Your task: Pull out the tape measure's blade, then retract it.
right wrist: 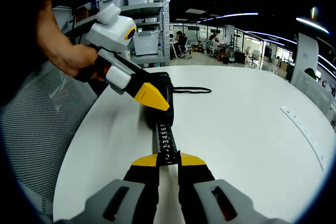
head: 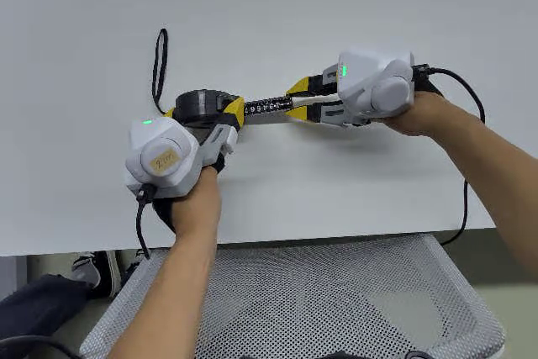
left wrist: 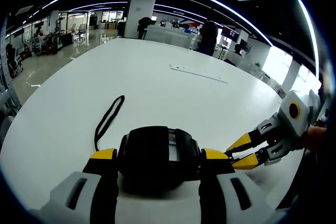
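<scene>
A black tape measure (head: pixel 202 105) lies on the white table (head: pixel 277 14), its black wrist strap (head: pixel 159 65) trailing away behind it. My left gripper (head: pixel 220 120) is shut on the tape measure's case (left wrist: pixel 158 156), its yellow-tipped fingers pressed to both sides. A short length of black blade (head: pixel 267 106) with white numbers runs out to the right. My right gripper (head: pixel 298 98) is shut on the blade's end (right wrist: pixel 165 145), a little way from the case (right wrist: pixel 161 98).
A flat white strip (left wrist: pixel 198 72) lies farther out on the table. A grey mesh chair seat (head: pixel 336 300) sits under the table's near edge. Black cables (head: pixel 465 98) trail from both grippers. Office desks, shelves with bins (right wrist: pixel 142 3) and people stand in the background.
</scene>
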Demonstrator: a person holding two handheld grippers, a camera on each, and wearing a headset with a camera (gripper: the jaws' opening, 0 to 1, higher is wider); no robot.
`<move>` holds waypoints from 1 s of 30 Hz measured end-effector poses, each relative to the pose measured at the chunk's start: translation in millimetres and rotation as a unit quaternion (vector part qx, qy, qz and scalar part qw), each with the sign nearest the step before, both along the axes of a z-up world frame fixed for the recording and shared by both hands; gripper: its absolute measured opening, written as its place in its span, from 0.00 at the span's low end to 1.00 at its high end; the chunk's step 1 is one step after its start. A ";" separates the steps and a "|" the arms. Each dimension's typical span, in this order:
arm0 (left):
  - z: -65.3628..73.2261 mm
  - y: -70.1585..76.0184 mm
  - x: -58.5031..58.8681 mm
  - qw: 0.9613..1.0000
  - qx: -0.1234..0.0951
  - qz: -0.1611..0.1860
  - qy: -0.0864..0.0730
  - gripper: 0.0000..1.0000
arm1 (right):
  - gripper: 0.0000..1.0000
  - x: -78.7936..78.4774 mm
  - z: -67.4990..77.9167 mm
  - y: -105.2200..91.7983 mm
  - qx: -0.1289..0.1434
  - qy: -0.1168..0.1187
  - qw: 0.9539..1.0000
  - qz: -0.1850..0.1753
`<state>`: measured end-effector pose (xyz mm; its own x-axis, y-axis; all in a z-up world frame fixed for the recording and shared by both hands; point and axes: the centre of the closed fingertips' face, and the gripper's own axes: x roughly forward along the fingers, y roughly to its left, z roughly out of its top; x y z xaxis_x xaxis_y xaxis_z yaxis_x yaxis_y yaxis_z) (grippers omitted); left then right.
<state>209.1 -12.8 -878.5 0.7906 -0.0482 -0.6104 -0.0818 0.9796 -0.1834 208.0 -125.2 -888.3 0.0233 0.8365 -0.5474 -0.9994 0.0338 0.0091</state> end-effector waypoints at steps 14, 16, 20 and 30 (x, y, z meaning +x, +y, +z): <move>1.7 0.0 -1.8 1.000 -0.007 0.001 0.000 0.59 | 0.11 -1.1 -2.3 9.4 -0.001 0.001 1.000 0.003; 1.5 0.6 -1.9 1.000 -0.007 0.001 0.000 0.59 | 0.11 -1.4 -2.8 11.2 -0.001 0.001 1.000 0.003; 1.3 1.4 -2.1 1.000 -0.008 0.001 0.000 0.59 | 0.11 -2.1 -3.9 16.0 0.000 0.002 1.000 0.004; 1.4 2.8 -1.9 1.000 -0.011 0.001 0.001 0.59 | 0.11 -3.3 -4.6 25.6 0.002 0.002 1.000 0.010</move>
